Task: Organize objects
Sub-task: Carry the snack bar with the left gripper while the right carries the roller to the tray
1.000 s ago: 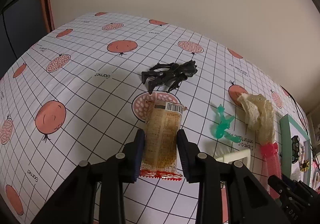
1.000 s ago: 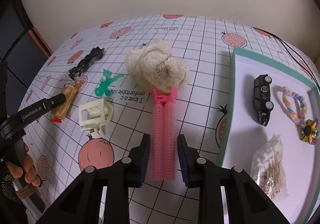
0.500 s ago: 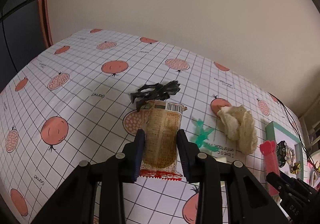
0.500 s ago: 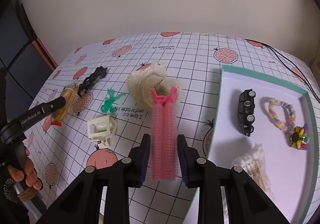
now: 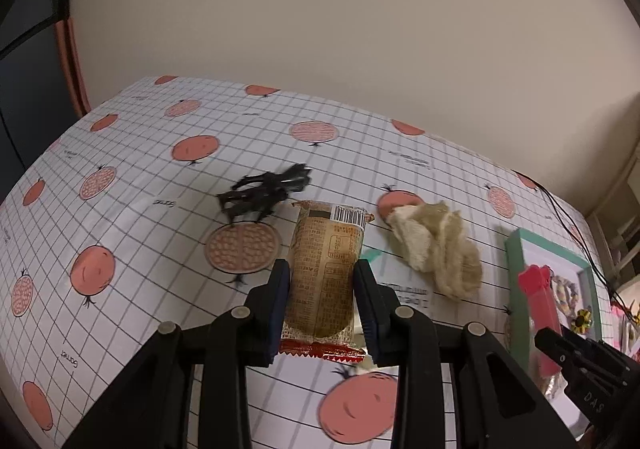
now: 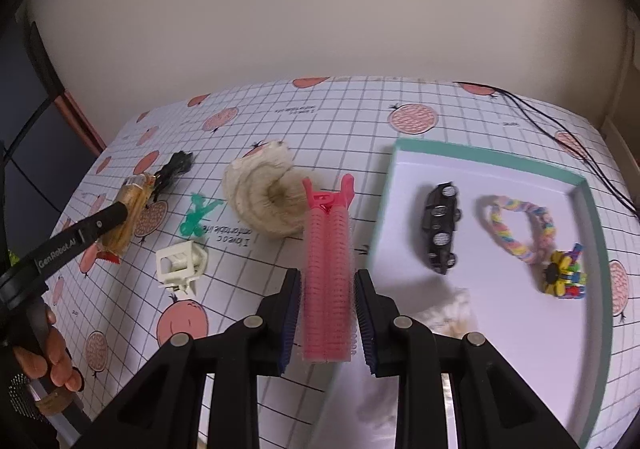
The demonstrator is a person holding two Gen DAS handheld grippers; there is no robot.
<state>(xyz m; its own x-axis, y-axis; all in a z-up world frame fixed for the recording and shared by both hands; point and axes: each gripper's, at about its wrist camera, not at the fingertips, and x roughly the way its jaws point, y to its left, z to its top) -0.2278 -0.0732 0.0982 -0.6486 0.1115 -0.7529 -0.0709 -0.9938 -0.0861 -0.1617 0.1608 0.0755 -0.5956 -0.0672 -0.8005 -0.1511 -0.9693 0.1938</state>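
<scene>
Status, judged from layout: task approx. half complete. The teal-rimmed white tray (image 6: 588, 185) already held a black toy car (image 6: 440, 227), a pastel braided loop (image 6: 520, 229), a sunflower-shaped clip (image 6: 562, 277) and a blurred pale bag (image 6: 452, 313). Left on the pomegranate-print gridded table (image 5: 132, 185): black plastic claw-type hair clip (image 5: 264, 193), cream lace scrunchie (image 6: 264, 197), green plastic figure (image 6: 198, 215), cream box-shaped hair clip (image 6: 180, 263).

Left claw (image 5: 322, 305): fingers approx. half apart, clamped on the brown foil snack packet w/ barcode (image 5: 326, 269), carried above the table near its left side, well apart from the tray.

Right claw (image 6: 326, 313): fingers similarly spaced, clamped on the pink plastic double hair roller (image 6: 326, 273), held just beside the tray's left rim, not yet over the white floor. Both items awaited deposit.
</scene>
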